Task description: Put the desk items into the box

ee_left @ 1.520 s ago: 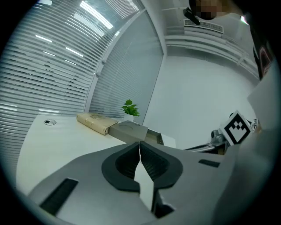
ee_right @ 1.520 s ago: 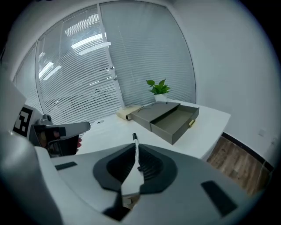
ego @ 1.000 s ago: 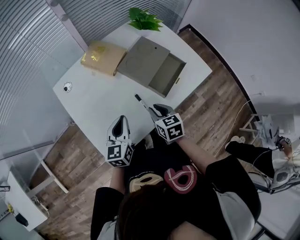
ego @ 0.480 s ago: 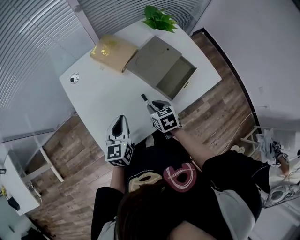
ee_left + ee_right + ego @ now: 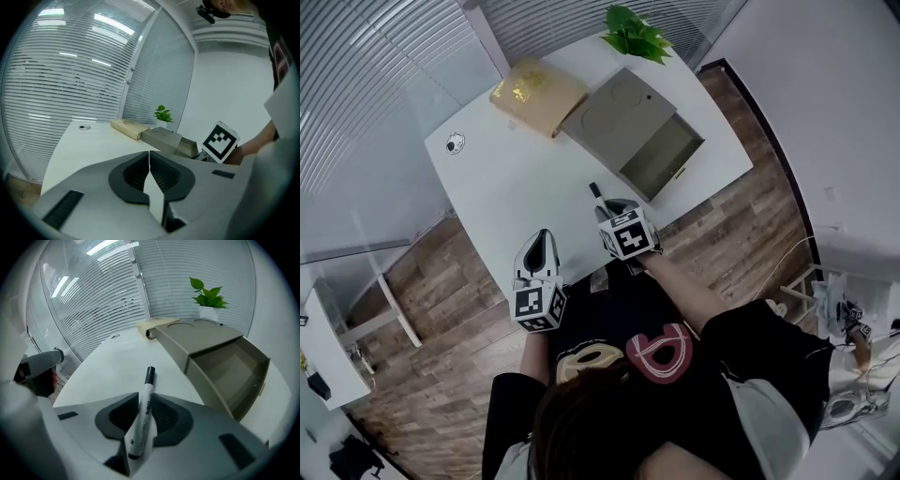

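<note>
White table point(image 5: 511, 187) with box point(image 5: 617, 111), parcel point(image 5: 536, 94), plant point(image 5: 636, 33)

We count one marker point(image 5: 597, 196) at mid-frame, one grey box point(image 5: 619, 112) toward the upper right, one tan packet point(image 5: 537, 97) above centre, one potted plant point(image 5: 636, 32) at the top edge and one small round disc point(image 5: 455, 144) at upper left, all with one white surface point(image 5: 516, 197). The tongs number two: left tongs point(image 5: 540, 236) and right tongs point(image 5: 612, 206).

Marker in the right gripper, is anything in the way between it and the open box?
Nothing visible. The marker is clamped in the right gripper's jaws, and only bare table lies between it and the open compartment of the box.
</note>
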{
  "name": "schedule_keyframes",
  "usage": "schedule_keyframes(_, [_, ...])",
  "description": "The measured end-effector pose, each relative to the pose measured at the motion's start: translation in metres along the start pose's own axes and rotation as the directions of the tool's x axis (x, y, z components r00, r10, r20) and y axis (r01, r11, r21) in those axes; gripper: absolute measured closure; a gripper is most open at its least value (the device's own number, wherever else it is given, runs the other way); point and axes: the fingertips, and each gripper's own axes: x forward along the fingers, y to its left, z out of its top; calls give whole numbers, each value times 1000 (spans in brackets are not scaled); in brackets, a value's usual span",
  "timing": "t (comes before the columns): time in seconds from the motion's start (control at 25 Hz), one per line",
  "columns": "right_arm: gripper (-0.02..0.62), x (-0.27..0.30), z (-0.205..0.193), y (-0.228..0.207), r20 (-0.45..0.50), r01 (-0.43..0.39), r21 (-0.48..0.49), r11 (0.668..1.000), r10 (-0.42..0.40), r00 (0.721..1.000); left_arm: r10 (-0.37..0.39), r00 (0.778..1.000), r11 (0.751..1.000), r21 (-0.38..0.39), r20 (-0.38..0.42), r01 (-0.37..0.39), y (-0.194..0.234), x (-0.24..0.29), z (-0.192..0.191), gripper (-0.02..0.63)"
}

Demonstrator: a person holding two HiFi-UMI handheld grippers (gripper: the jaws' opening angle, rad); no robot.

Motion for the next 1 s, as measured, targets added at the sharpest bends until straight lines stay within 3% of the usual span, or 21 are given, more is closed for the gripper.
schedule_keyframes(0.44, [522, 0, 1, -2, -10, -1, 11, 1000, 1, 1000, 29, 999, 1000, -5, 29, -29, 1, 1, 5, 588])
schedule_keyframes(0.72, [525, -12, 18, -3, 35, -4, -39, 999, 6, 999, 49, 998, 999, -11, 43, -49, 4, 2, 8, 588])
schedule_keyframes(0.88, [525, -26, 38, -7, 100, -33, 36, 999, 29, 995, 49, 998, 999, -11, 47, -49, 5, 8, 10, 588])
schedule_keyframes(1.0, [525, -36, 46, -20, 123, 7, 72, 997, -16, 992, 46, 998, 999, -17, 52, -45, 5, 12, 12, 588])
